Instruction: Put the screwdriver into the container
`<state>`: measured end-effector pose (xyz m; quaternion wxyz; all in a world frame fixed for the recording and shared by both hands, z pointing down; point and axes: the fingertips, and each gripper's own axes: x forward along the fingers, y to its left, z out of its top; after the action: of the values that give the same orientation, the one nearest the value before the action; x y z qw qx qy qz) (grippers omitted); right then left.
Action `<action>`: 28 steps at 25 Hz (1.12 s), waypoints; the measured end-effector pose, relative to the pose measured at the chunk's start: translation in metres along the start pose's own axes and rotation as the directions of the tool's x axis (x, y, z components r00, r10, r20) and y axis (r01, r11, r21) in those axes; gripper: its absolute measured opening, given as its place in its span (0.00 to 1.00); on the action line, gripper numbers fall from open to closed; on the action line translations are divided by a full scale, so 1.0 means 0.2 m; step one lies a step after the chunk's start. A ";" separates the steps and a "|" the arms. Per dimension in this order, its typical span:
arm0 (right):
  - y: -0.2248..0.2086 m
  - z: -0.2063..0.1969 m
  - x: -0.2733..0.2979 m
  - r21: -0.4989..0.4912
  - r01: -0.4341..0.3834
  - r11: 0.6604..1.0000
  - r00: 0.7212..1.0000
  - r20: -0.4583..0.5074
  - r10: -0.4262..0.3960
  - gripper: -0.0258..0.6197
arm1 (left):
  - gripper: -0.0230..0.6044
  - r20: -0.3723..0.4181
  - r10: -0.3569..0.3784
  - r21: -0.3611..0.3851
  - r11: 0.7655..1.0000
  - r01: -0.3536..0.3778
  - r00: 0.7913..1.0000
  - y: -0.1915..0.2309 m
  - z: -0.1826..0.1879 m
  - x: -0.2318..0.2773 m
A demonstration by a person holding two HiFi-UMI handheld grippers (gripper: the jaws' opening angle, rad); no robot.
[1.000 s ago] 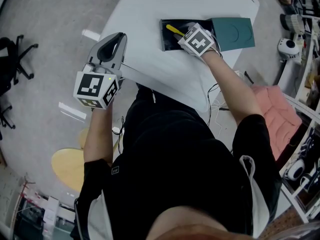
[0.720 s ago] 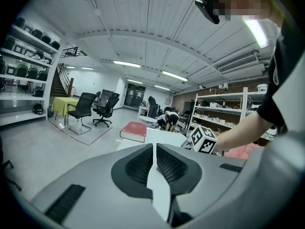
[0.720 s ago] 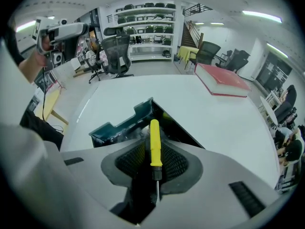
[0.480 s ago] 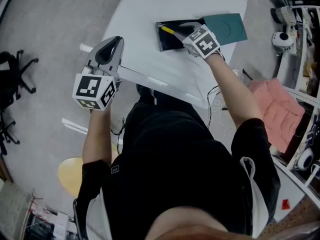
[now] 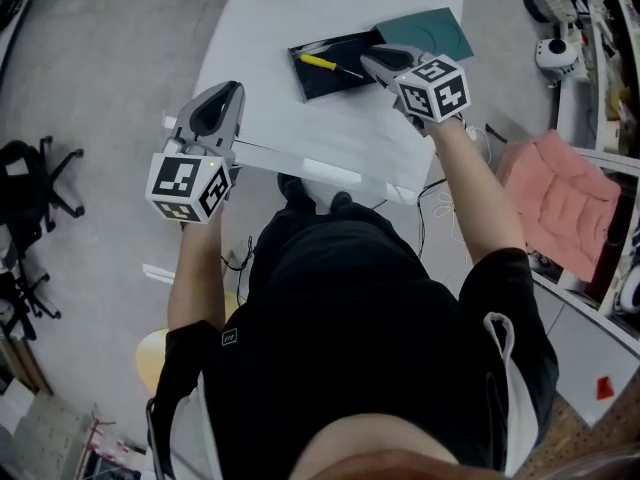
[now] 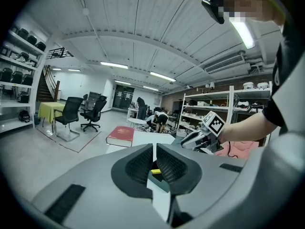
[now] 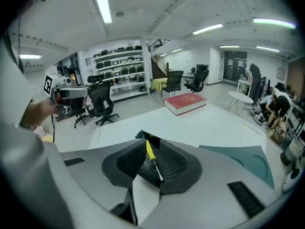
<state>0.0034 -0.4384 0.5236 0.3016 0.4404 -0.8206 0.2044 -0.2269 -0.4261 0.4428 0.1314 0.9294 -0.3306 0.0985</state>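
A yellow-handled screwdriver (image 5: 325, 64) lies inside the dark open container (image 5: 335, 84) on the white table (image 5: 300, 138). My right gripper (image 5: 371, 59) hovers at the container's right end, just behind the screwdriver's tip, open and holding nothing. In the right gripper view the screwdriver (image 7: 151, 155) shows through the gap between the jaws, lying in the container (image 7: 139, 135) beyond them. My left gripper (image 5: 231, 90) hangs at the table's left edge, shut and empty. Its own view shows the container (image 6: 157, 179) past the pads, and the right gripper (image 6: 198, 138) farther off.
A teal lid (image 5: 430, 30) lies beside the container on the right. A red book (image 6: 121, 135) rests at the table's far end. Office chairs (image 5: 30, 178) stand on the floor to the left. A pink cushion (image 5: 560, 193) and shelves are to the right.
My right gripper has drawn back out of the container toward me, and the screwdriver now lies in it uncovered. The left gripper has hardly moved.
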 end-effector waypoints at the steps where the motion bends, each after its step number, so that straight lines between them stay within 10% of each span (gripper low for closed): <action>1: -0.01 0.00 -0.04 0.018 0.007 1.000 1.000 0.022 -0.008 0.20 | 0.09 -0.002 -0.006 0.007 1.000 0.006 1.000 -0.02 0.01 0.00; 28: 0.08 -0.72 -1.56 0.154 0.050 0.987 0.913 0.395 -0.108 0.16 | 0.09 -0.005 -0.001 0.139 0.990 0.002 1.000 -1.42 0.07 -0.25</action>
<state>0.1706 -0.1561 0.4173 0.1030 0.5257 -0.8301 0.1547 -0.0822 -0.1887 0.3646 0.0673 0.9363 -0.3218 0.1232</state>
